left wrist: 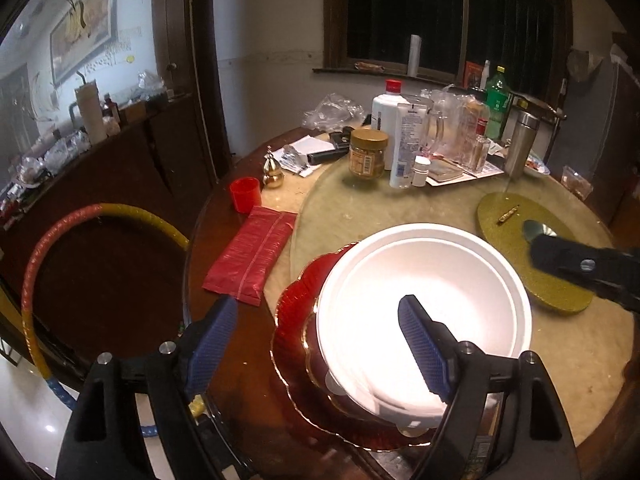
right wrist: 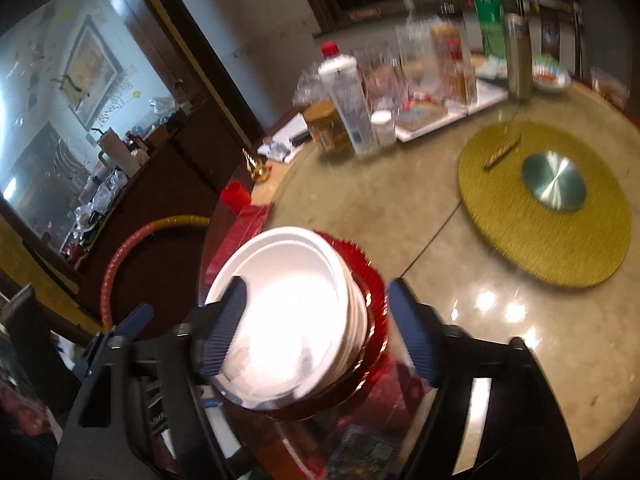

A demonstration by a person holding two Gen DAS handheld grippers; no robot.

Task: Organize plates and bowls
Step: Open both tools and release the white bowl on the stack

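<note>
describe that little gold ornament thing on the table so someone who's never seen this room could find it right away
Start at the round table and go to its left edge, near the dark wooden door frame. Beside the red plastic cup, just beyond the red packet, stands the gold ornament. It is the only shiny, gourd-shaped metal piece there, far smaller than the bottles and jars behind it.
</note>
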